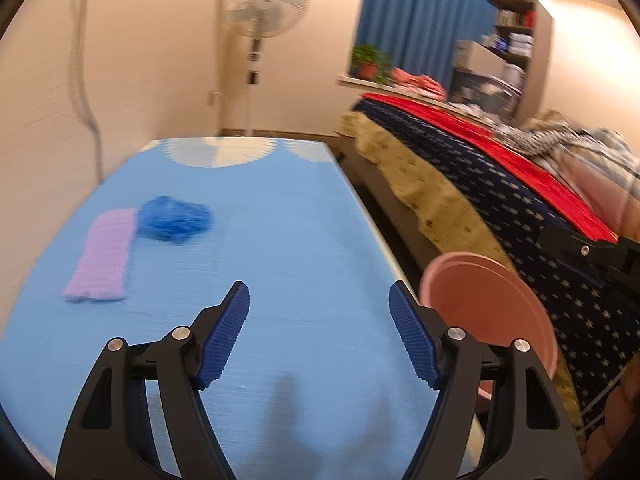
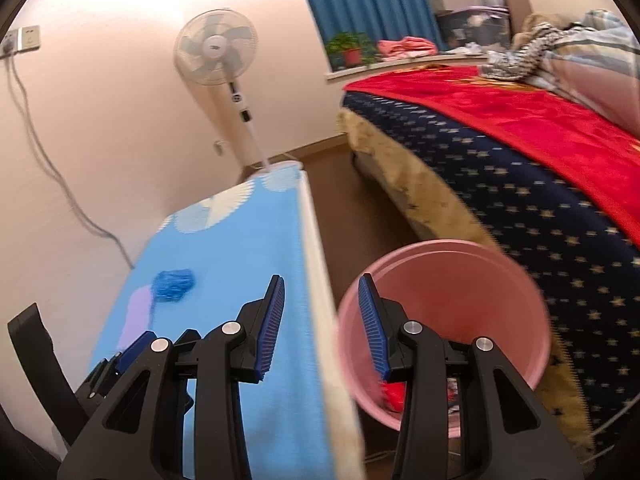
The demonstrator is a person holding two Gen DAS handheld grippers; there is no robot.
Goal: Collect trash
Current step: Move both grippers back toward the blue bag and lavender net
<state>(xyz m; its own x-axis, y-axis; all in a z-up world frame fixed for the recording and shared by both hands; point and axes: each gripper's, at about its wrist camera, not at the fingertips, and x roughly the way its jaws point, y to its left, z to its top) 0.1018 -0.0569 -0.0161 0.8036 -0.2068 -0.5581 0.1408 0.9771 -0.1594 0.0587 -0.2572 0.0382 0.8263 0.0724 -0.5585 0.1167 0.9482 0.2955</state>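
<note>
since both the left gripper [image 1: 319, 334] and right gripper [image 2: 322, 326] are released and empty, with the blue wad [image 1: 174, 218] and purple strip [image 1: 102, 256] far up the table [image 1: 280, 220], a rushed reach could shove them off instead of into the pink bin [image 2: 444, 312].

This is a bedroom in a home. Right of the grippers runs a bed [image 2: 500, 184] under a starred navy cover and a red blanket [image 2: 520, 120], with rumpled bedding at its far end. Ahead stands a pedestal fan [image 1: 264, 0] against the wall. Blue curtains [image 1: 420, 20] hang over a sill with a potted plant [image 2: 350, 50]. Beyond the bed, shelves [image 1: 514, 36] hold boxes and household clutter.
</note>
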